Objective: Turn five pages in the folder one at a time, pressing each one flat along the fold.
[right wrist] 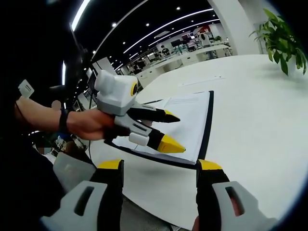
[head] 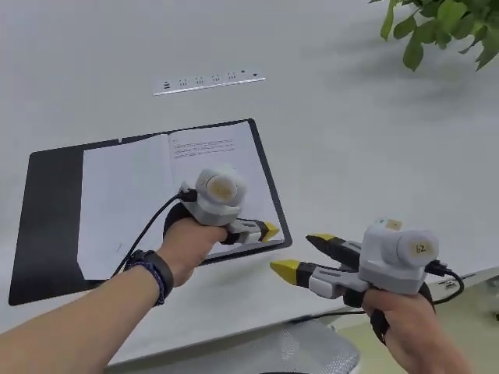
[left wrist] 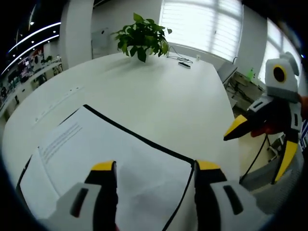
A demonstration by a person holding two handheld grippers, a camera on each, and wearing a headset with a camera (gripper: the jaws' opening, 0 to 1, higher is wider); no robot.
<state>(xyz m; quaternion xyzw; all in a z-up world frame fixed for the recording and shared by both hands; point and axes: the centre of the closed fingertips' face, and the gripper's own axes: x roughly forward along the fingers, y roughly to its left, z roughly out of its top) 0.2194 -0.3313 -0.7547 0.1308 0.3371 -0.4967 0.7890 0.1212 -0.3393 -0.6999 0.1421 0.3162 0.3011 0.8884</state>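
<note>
A black folder [head: 47, 234] lies open on the white table, with white pages [head: 125, 202] spread across it. The right-hand page [left wrist: 96, 154] carries a few lines of print near its top. My left gripper [head: 265, 231] hovers open over that page's near right corner, and nothing lies between its jaws [left wrist: 155, 166]. Seen from the right gripper view, the left gripper [right wrist: 174, 132] sits just above the folder's edge [right wrist: 208, 125]. My right gripper [head: 302, 253] stands open over bare table to the right of the folder, holding nothing [right wrist: 160, 164].
A flush power strip [head: 209, 81] is set into the table behind the folder. A potted plant [head: 444, 27] stands at the far right. The table's front edge [head: 234, 335] runs just below the hands, with a chair [head: 312, 351] beneath it.
</note>
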